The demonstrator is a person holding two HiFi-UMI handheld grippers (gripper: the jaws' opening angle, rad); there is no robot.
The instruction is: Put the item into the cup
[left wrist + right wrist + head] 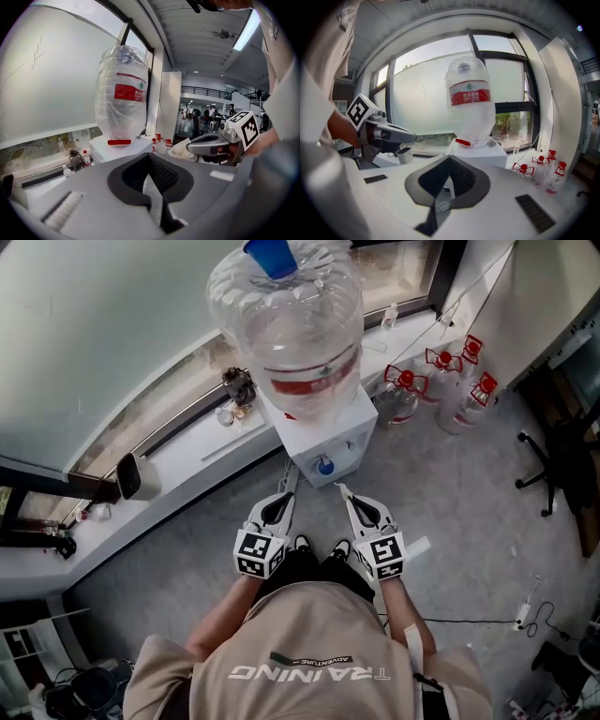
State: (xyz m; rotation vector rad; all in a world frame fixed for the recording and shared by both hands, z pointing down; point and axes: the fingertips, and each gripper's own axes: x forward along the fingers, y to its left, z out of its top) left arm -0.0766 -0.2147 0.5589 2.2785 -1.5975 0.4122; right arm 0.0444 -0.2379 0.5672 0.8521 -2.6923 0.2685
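Two grippers point at the water dispenser (323,442). The left gripper (290,472) is just in front of the dispenser's left side. The right gripper (339,487) is just in front of its right side, near the blue tap (325,466). I cannot tell if the tips touch the dispenser. Each gripper's own view shows its two jaws pressed together, and neither gripper holds anything.

A big clear bottle (291,324) with a red label stands upside down on top of the dispenser. A long white ledge (187,460) under the window runs behind the dispenser and off to its left. On the ledge, a few small dark jars (236,390) stand just to the left of the dispenser. A small white tub (404,154) shaped like a cup sits farther to the left. I cannot tell which thing is the item, or if that tub is the cup.

Some clear bottles with red caps (441,385) stand on the grey floor (450,502) to the right of the dispenser. A black chair (553,465) is well to the right of it.
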